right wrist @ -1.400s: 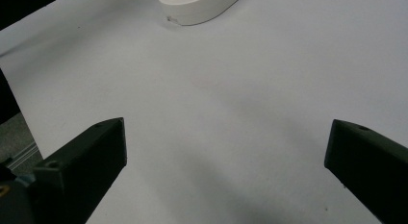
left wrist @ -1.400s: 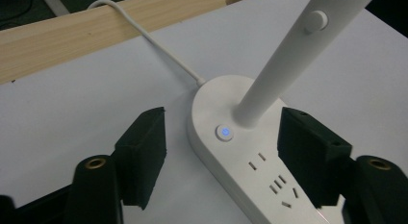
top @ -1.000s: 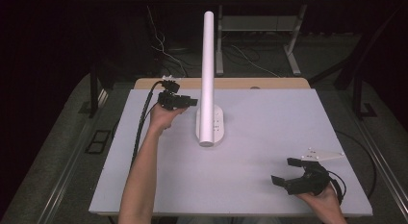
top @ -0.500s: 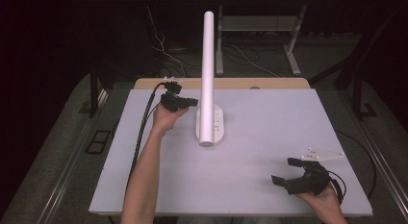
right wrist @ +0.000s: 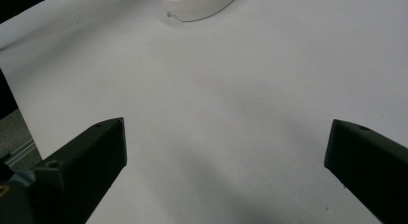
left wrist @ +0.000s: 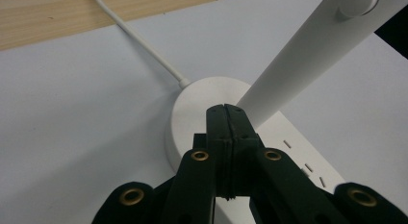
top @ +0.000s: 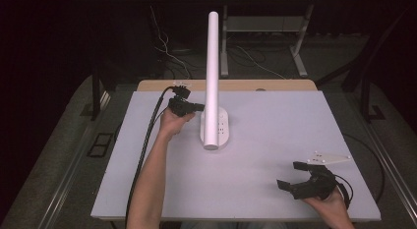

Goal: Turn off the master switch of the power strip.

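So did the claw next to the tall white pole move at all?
Yes, a little. The left claw slid closer to the white pole and now sits shut right beside its base, judged against the wooden strip behind it.

— How many things stand on the worktop [top: 275, 140]?
— One white lamp [top: 212, 81] with one cord [left wrist: 139, 43].
— And grippers?
— Two: the left gripper [top: 196, 107] and the right gripper [top: 290, 175].
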Demonstrator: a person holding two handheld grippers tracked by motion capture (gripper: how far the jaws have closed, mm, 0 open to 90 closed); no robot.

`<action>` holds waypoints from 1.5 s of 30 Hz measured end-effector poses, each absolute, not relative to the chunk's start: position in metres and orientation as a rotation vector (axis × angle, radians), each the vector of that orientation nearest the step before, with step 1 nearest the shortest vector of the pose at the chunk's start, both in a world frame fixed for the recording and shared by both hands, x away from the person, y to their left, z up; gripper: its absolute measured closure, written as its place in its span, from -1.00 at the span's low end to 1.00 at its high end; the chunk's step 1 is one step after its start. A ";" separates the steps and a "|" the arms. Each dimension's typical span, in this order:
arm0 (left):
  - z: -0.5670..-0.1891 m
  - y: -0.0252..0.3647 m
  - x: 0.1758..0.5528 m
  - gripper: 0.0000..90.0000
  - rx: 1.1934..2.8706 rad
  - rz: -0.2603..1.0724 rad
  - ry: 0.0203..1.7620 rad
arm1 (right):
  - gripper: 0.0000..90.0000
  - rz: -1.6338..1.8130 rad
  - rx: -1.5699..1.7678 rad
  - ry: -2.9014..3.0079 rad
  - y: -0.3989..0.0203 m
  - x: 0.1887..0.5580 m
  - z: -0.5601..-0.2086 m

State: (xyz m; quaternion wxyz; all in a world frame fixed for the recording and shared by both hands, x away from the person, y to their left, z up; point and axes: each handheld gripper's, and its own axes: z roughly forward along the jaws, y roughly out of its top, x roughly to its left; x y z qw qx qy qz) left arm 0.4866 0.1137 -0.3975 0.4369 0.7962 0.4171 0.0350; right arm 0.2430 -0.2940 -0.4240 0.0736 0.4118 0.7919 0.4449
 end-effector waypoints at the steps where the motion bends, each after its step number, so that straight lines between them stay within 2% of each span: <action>1: -0.398 0.113 0.487 0.99 1.972 0.089 1.046 | -0.99 1.335 1.238 2.377 -0.294 0.243 -0.424; 28: -0.421 0.099 0.489 0.99 2.060 0.067 1.054 | -0.99 1.332 1.239 2.387 -0.294 0.243 -0.424; 33: -0.422 0.098 0.491 0.99 2.057 0.065 1.071 | -0.99 1.334 1.235 2.387 -0.294 0.243 -0.424; 34: -0.424 0.093 0.490 1.00 1.975 0.053 1.133 | -0.99 1.334 1.237 2.387 -0.294 0.243 -0.424; 41: -0.426 0.097 0.492 1.00 1.968 0.007 1.171 | -0.99 1.331 1.230 2.392 -0.293 0.243 -0.424; 45: -0.425 0.092 0.490 1.00 1.968 0.039 1.182 | -0.99 1.332 1.226 2.392 -0.293 0.242 -0.423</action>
